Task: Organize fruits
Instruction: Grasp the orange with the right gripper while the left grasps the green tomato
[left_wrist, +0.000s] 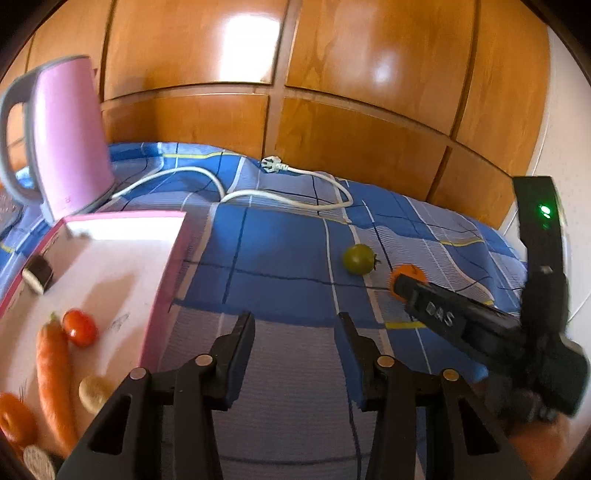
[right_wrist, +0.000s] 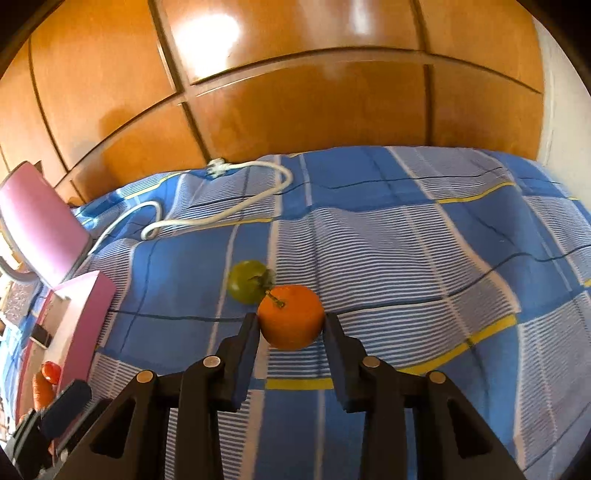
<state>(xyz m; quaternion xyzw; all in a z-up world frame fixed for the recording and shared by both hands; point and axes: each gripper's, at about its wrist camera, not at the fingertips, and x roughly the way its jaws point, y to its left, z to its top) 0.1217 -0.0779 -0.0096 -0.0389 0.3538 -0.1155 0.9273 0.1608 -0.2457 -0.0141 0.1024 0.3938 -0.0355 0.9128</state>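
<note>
The round orange fruit with a short stem (right_wrist: 290, 320) lies on the blue checked cloth (right_wrist: 406, 258), pinched between both pads of the right tool (right_wrist: 290, 325). A green tomato (right_wrist: 246, 281) sits just behind it. The left tool (left_wrist: 295, 328) hangs part-open, holding nothing, beside the pink tray (left_wrist: 168, 266).

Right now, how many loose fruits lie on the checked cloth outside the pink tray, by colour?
Green: 1, the green fruit
Orange: 1, the orange fruit
Total: 2
</note>
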